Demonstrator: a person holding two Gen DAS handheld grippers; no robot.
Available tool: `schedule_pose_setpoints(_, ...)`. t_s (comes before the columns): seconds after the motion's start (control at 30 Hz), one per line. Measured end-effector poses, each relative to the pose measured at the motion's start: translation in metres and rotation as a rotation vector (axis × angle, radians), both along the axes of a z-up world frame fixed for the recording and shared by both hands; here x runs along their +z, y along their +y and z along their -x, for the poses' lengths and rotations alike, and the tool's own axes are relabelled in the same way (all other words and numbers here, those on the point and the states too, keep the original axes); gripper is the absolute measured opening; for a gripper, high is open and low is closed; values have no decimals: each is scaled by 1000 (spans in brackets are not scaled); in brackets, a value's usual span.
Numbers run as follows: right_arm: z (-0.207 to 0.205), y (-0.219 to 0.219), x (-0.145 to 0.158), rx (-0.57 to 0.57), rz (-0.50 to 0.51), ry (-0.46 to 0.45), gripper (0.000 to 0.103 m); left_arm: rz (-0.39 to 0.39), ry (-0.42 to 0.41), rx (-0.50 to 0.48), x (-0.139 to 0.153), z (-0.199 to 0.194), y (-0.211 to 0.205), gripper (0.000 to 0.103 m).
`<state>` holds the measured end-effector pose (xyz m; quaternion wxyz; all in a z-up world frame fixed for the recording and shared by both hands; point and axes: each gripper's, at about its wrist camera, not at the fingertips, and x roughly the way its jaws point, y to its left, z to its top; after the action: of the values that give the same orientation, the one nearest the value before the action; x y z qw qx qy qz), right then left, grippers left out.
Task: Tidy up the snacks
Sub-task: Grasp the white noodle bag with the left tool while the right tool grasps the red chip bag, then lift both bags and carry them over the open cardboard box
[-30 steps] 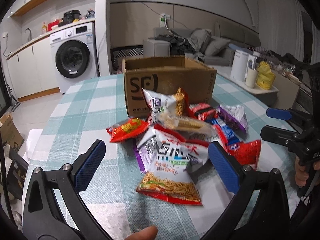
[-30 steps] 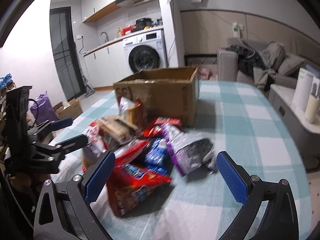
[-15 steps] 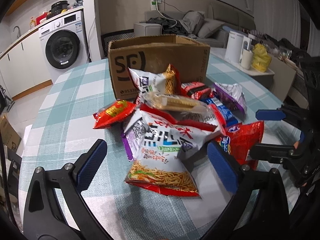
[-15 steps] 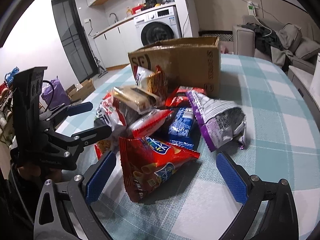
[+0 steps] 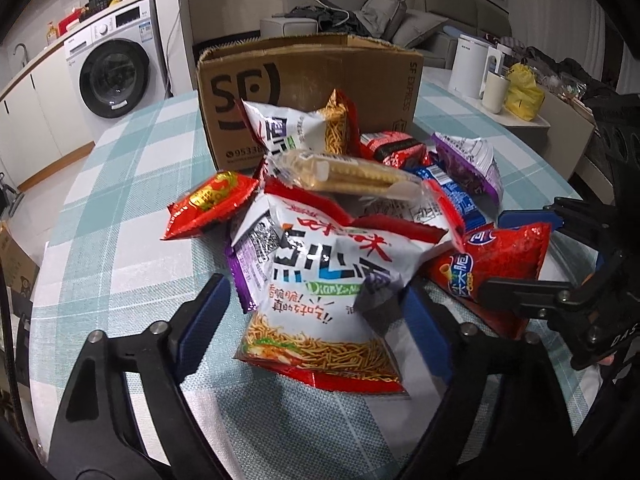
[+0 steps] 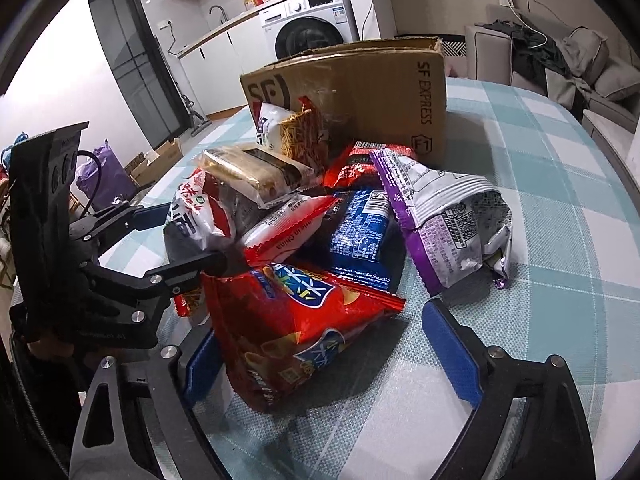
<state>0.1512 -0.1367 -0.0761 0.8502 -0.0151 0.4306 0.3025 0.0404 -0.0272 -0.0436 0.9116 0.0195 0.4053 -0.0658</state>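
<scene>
- We take the step in hand to be a double pick: each gripper straddles one packet at the near edge of the snack heap, which lies on the teal-and-white checked tablecloth (image 5: 132,168) in front of the open brown cardboard box (image 5: 312,76).
- The left gripper (image 5: 316,320) has its jaws closing around the lower end of the white noodle-snack bag with red trim (image 5: 328,284). The bag lies between the blue pads, yet we see a gap on the left side, so the pads do not yet pinch it.
- The right gripper (image 6: 328,354) is likewise closing, more widely spread, with the glossy red crisp bag (image 6: 296,320) between its pads; the left pad (image 6: 202,364) sits just beside the bag's edge, while the right pad is apart from it.
- We recommend gripping each bag across its body or near its sealed seam — these are air-filled foil pouches and will probably slip or bulge if squeezed at the puffed middle.
- The noodle bag is overlapped at its top by the clear-wrapped cracker pack (image 5: 352,176) and a purple-edged packet (image 5: 244,268) at its left edge. We should lift it towards the near edge first, so that neighbours slide off rather than ride along.
- The two grippers work close together at the near side of the heap. We advise keeping them apart on the lift.
- The box stands at the far side of the heap, open at the top. We judge it the likely destination — carry each bag over its near wall before release.
</scene>
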Motion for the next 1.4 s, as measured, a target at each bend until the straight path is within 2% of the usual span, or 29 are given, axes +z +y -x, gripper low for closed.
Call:
schedule_pose_setpoints(0.23,-3,6,-4,7,19,5,90,9,23,-14,-5,-6,2,69)
schedule_pose_setpoints(0.27,-4,6,-4,7,20,5,90,11,23,-10,-5,-6,3,64)
schedule_pose_setpoints(0.4,-3,7,-3,4,29,-1,85,41,22,-4,-5,-5,9,56)
schedule_pose_setpoints(0.9,4,-2,-2,12,-7,-3,71,79,-21,0,3,7,14,51)
schedule_pose_setpoints(1.03,8,-8,3,6,-26,-19,58,88,-33,0,7,11,14,50)
schedule_pose_setpoints(1.17,9,-12,4,-1,-27,-28,53,89,-46,-6,11,14,12,49)
schedule_pose_setpoints(1.23,11,-13,5,-1,-31,-31,47,86,-54,-8,14,17,9,49)
schedule_pose_setpoints(1.4,16,-18,6,6,-47,-38,45,83,-76,-5,20,21,7,47)
